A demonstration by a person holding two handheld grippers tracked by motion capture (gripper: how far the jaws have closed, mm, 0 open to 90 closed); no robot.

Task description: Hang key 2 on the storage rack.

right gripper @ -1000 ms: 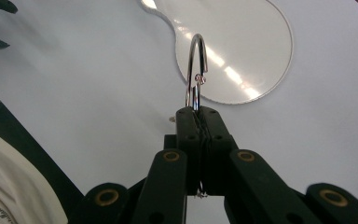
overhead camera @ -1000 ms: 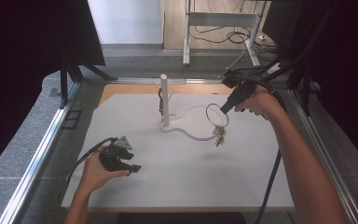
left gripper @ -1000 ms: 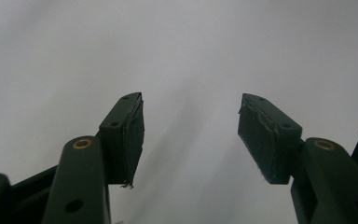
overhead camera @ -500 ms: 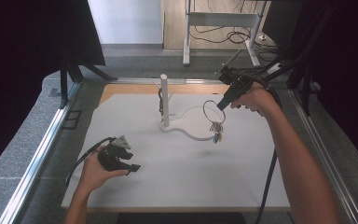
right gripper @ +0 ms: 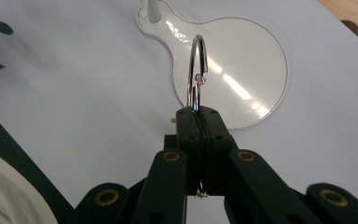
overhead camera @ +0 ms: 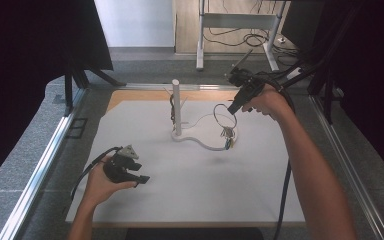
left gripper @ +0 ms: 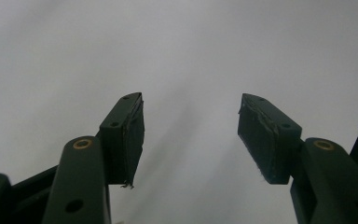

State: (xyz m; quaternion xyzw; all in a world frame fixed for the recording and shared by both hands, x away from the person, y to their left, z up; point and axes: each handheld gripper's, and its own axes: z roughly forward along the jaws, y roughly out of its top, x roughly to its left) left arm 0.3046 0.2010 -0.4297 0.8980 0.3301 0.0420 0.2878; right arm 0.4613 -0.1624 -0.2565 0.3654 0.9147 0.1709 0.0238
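Note:
My right gripper [overhead camera: 233,107] is shut on a metal key ring [overhead camera: 224,115], held in the air above the table's far right part. A bunch of keys [overhead camera: 227,136] hangs from the ring, just over the clear base plate [overhead camera: 206,144] of a white stand. The stand's upright post [overhead camera: 176,105] rises to the left of the ring. In the right gripper view the ring [right gripper: 196,65] stands edge-on out of the closed pads of my right gripper [right gripper: 199,114], over the round clear plate [right gripper: 247,70]. My left gripper [overhead camera: 139,174] rests near the table's front left. Its jaws stand open with nothing between them [left gripper: 191,126].
The white board [overhead camera: 260,200] covers the table, with a wooden strip [overhead camera: 130,96] at its far edge. Metal rails [overhead camera: 40,170] run along both sides. The right gripper's cable [overhead camera: 285,190] hangs beside the forearm. Black curtains and desk legs stand behind.
My right gripper has lifted the ring with its keys a little, up and toward the far side. The left gripper has stayed where it was.

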